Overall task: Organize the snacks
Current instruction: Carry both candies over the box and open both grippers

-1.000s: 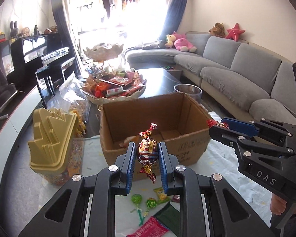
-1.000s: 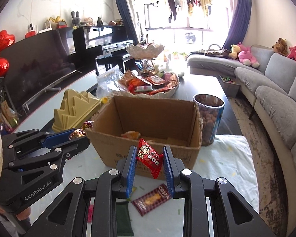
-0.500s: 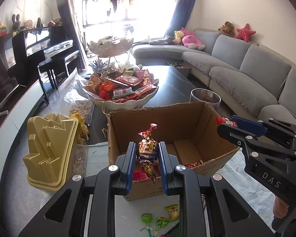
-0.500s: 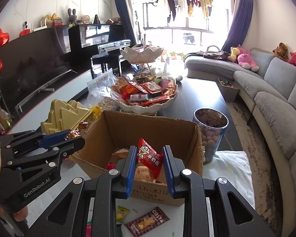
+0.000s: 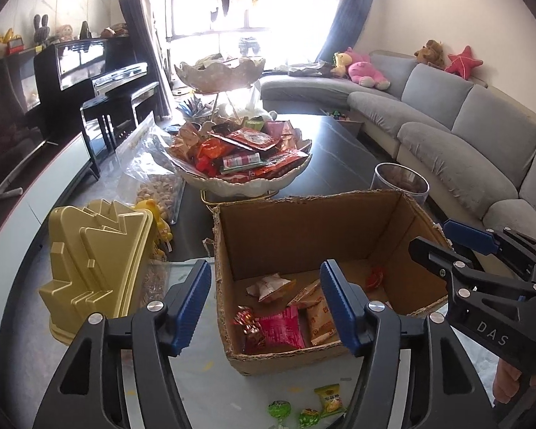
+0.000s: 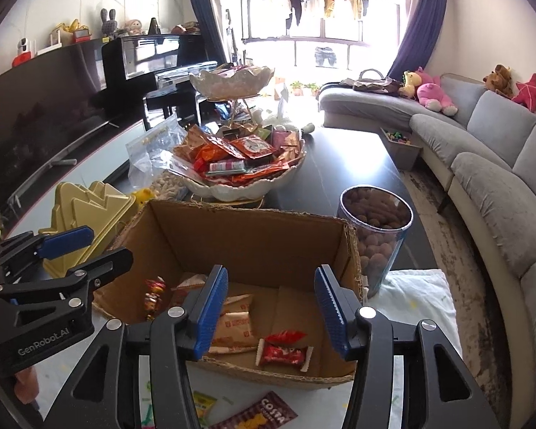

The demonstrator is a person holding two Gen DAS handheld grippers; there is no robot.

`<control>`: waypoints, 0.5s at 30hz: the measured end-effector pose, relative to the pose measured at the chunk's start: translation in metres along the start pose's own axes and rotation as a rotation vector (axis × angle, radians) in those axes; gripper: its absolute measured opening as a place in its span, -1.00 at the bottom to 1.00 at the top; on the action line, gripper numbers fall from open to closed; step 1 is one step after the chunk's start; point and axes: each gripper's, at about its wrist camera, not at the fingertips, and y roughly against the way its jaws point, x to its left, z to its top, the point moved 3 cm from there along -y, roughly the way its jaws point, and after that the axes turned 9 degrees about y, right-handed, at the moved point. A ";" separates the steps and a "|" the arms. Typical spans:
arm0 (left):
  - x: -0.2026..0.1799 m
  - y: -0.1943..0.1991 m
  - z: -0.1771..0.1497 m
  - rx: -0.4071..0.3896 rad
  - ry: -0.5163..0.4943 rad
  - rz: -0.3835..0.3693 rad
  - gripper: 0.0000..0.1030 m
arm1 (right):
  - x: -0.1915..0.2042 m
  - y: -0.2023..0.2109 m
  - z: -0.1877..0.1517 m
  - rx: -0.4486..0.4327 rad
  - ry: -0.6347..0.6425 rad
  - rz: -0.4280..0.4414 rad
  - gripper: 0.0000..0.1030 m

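Hovering over the cardboard box (image 5: 303, 236), the left gripper (image 5: 266, 302) and right gripper (image 6: 271, 307) are both held spread, gripping nothing. Several snack packets (image 6: 284, 352) are seen lying inside the box.

We note the left gripper (image 5: 266, 302) as black angular plastic with triangular cut-outs, silver screw heads and blue ribbed pads on both fingers; seen from the right wrist, its side carries white "GenRobot.AI" lettering. The right gripper (image 6: 271, 307) is built alike, marked "DAS" on its flank. Bare skin of the holding hand (image 5: 507, 384) shows beneath it.
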 end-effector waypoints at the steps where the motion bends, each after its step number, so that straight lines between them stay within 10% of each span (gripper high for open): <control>1: 0.001 0.002 -0.001 -0.002 -0.004 0.006 0.33 | 0.000 0.000 -0.001 0.001 -0.001 0.000 0.01; 15: 0.017 0.038 -0.028 -0.057 -0.045 0.043 0.52 | 0.025 0.024 -0.018 -0.028 0.040 0.012 0.01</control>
